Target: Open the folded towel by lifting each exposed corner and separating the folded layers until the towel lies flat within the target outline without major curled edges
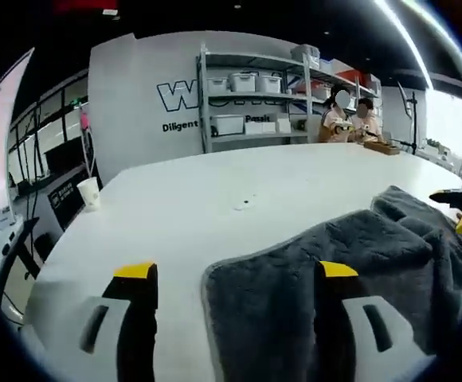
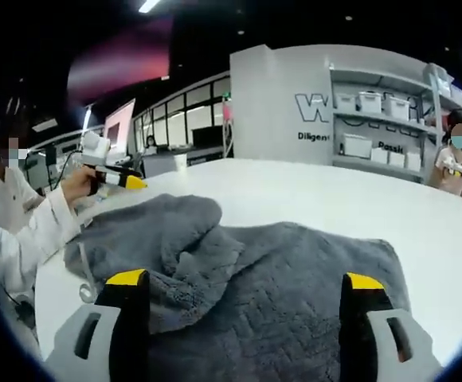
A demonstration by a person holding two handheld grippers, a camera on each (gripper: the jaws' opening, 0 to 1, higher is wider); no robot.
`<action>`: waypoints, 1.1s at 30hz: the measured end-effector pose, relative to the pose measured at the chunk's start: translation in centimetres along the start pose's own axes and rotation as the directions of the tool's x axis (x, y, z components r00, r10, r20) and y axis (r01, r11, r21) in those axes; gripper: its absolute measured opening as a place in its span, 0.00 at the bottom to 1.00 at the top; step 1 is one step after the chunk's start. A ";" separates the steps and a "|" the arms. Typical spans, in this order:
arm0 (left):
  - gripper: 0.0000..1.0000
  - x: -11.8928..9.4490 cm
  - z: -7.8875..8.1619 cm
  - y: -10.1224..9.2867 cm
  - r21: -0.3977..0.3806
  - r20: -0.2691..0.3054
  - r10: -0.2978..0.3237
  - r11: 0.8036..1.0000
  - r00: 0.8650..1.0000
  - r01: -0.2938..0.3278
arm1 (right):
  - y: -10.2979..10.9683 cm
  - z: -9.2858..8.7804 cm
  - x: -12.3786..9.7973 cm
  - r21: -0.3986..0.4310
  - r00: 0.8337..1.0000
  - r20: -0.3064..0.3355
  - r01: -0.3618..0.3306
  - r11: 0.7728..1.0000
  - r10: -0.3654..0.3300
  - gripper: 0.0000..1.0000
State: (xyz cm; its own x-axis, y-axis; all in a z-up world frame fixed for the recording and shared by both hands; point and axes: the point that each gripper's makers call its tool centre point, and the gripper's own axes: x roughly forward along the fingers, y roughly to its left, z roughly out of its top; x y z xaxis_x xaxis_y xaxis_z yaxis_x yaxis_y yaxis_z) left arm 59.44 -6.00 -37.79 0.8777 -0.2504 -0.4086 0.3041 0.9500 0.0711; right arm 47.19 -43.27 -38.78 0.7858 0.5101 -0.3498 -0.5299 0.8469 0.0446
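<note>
- One towel, dark grey, thick pile with a quilted-looking weave, rumpled into soft humps on the white counter; we see no outline marked on the surface
- Two claws: the left claw and the right claw, each with two black jaws capped in yellow on pale grey bodies
- Left gripper view: jaws stand spread wide, nothing between them but counter and the towel's rounded near edge; the left jaw is over bare counter, the right jaw over the cloth; claw released
- Right gripper view: jaws also spread wide, holding nothing; both sit low over the towel, which spans the gap between them; a raised, folded hump lies towards the left jaw
- The left claw appears at the left of the right gripper view, held in a person's hand beyond the towel's far corner; white sleeve below it
- One paper cup, white, upright, near the counter's far left edge, well apart from the towel
- One metal shelf unit against the back wall, carrying several white bins
- Two seated people at the counter's far end
</note>
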 end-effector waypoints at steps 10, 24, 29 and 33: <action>0.39 1.9 -3.5 2.7 -0.008 -0.033 0.055 0.998 0.998 -0.056 | 0.5 -0.2 0.4 -0.017 1.000 -0.019 -0.009 1.000 0.009 0.99; 0.23 2.7 -5.5 2.4 -0.045 -0.086 0.019 0.999 0.996 -0.023 | 0.5 -0.6 0.4 -0.018 0.999 -0.034 -0.005 1.000 0.005 0.99; 0.20 2.7 -5.6 2.1 -0.072 -0.077 0.003 0.997 0.997 -0.009 | 0.5 -0.6 0.4 -0.016 0.999 -0.033 -0.005 1.000 0.004 0.98; 0.16 3.0 -5.5 1.9 -0.058 -0.061 -0.002 0.998 0.998 -0.001 | 0.5 -0.7 0.4 -0.018 0.999 -0.038 -0.005 1.000 0.004 0.98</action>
State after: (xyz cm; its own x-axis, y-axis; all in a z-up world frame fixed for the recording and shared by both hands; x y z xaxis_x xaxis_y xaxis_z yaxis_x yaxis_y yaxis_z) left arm 60.60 -3.90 -43.90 0.8528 -0.2406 -0.4635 0.2810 0.9595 0.0189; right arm 47.04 -42.75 -39.57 0.7707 0.5075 -0.3854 -0.5394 0.8415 0.0296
